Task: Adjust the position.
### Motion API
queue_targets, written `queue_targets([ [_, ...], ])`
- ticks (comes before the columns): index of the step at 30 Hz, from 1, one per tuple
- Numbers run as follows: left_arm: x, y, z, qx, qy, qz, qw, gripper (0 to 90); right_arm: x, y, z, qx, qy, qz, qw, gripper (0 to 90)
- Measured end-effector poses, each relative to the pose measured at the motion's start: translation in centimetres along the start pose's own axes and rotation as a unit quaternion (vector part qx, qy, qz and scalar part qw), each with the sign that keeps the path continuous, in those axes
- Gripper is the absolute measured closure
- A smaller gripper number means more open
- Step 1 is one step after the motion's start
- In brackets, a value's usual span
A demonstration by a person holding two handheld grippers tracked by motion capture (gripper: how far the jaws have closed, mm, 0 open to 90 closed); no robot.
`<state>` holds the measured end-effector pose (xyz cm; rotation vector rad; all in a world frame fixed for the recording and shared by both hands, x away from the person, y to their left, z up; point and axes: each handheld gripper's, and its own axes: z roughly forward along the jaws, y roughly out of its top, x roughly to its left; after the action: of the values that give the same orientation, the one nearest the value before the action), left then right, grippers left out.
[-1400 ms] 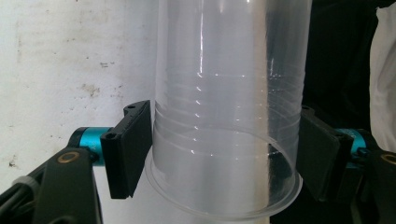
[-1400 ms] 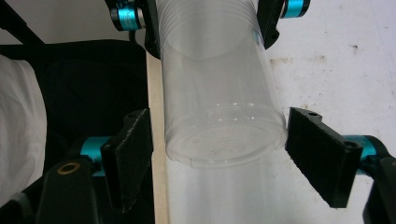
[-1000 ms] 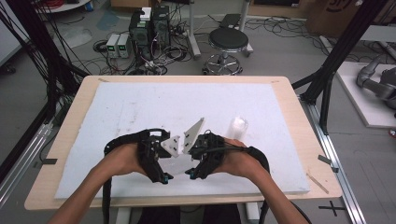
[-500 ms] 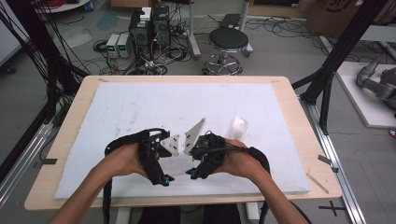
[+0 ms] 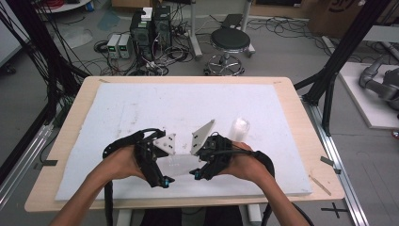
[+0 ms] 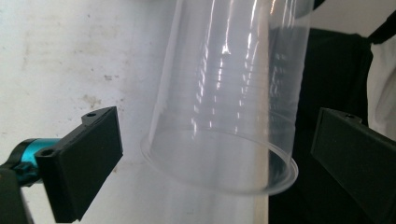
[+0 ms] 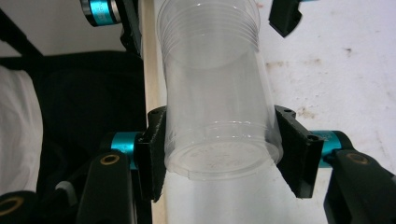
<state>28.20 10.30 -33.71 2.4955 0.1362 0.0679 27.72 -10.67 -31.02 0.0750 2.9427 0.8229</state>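
A clear plastic cup (image 7: 215, 93) lies on its side in the air between my two grippers, low over the table's front edge (image 5: 181, 165). My right gripper (image 7: 219, 144) is shut on the cup's base, one pad on each side. My left gripper (image 6: 219, 158) faces it and its jaws have just opened. The cup's rim (image 6: 224, 107) sits between them, with a gap to each pad (image 6: 88, 158). In the high view the left gripper (image 5: 162, 178) and the right gripper (image 5: 196, 173) point at each other.
A second clear cup (image 5: 239, 128) stands on the white foam board (image 5: 141, 108) just beyond my right hand. The board covers a wooden table (image 5: 301, 117). A stool (image 5: 229, 42) and electronics boxes (image 5: 150, 23) stand on the floor behind.
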Motion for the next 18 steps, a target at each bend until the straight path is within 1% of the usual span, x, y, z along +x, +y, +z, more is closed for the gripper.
queue_targets([
  [2, -0.2, -0.8, -0.4, -0.041, 0.001, -0.008, 0.9991, 3.1, 0.1, -0.6, -0.3, -0.022, -0.004, 0.007, 0.9997, 42.5],
  [3, -0.3, -1.3, -0.7, -0.067, 0.007, -0.010, 0.9977, 3.1, 0.1, -1.0, -0.4, -0.038, -0.007, 0.010, 0.9992, 42.4],
  [4, -0.4, -1.7, -0.9, -0.081, 0.011, -0.009, 0.9966, 3.1, 0.3, -1.5, -0.6, -0.059, -0.010, 0.013, 0.9981, 42.4],
  [6, -0.7, -2.6, -1.3, -0.121, 0.020, -0.011, 0.9924, 3.1, 0.4, -2.2, -0.7, -0.085, -0.010, 0.023, 0.9961, 42.4],
  [7, -0.9, -3.3, -1.4, -0.149, 0.023, -0.019, 0.9884, 3.1, 0.4, -2.7, -0.7, -0.100, -0.014, 0.025, 0.9946, 42.4],
  [8, -0.9, -3.7, -1.5, -0.162, 0.025, -0.020, 0.9862, 3.1, 0.5, -3.2, -0.7, -0.117, -0.019, 0.029, 0.9926, 42.4],
  [9, -1.0, -4.2, -1.6, -0.184, 0.027, -0.024, 0.9822, 3.1, 0.6, -3.5, -0.7, -0.128, -0.016, 0.033, 0.9911, 42.4],
  [10, -1.0, -4.7, -1.6, -0.208, 0.030, -0.026, 0.9774, 3.1, 0.7, -3.9, -0.6, -0.144, -0.015, 0.042, 0.9885, 42.4],
  [11, -1.1, -5.3, -1.6, -0.236, 0.029, -0.032, 0.9708, 3.1, 0.8, -4.4, -0.6, -0.160, -0.020, 0.041, 0.9860, 42.4],
  [12, -1.2, -5.6, -1.5, -0.249, 0.026, -0.036, 0.9673, 3.1, 1.0, -4.9, -0.5, -0.180, -0.024, 0.044, 0.9823, 42.4],
  [13, -1.2, -6.0, -1.4, -0.267, 0.028, -0.037, 0.9627, 3.1, 1.0, -5.2, -0.3, -0.193, -0.022, 0.048, 0.9798, 42.4],
  [14, -1.3, -6.4, -1.2, -0.283, 0.031, -0.039, 0.9579, 3.1, 1.1, -5.6, -0.2, -0.208, -0.024, 0.052, 0.9764, 42.4],
  [15, -1.2, -6.9, -1.1, -0.301, 0.031, -0.043, 0.9521, 3.1, 1.2, -6.0, -0.1, -0.220, -0.026, 0.055, 0.9736, 42.4],
  [16, -1.3, -7.2, -0.9, -0.314, 0.032, -0.049, 0.9476, 3.1, 1.3, -6.4, 0.2, -0.237, -0.022, 0.061, 0.9694, 42.4],
  [17, -1.3, -7.6, -0.7, -0.332, 0.033, -0.054, 0.9412, 3.1, 1.4, -6.6, 0.4, -0.246, -0.022, 0.063, 0.9670, 42.4],
  [18, -1.2, -7.9, -0.5, -0.344, 0.033, -0.058, 0.9368, 3.1, 1.5, -6.9, 0.6, -0.257, -0.021, 0.065, 0.9641, 42.4],
])
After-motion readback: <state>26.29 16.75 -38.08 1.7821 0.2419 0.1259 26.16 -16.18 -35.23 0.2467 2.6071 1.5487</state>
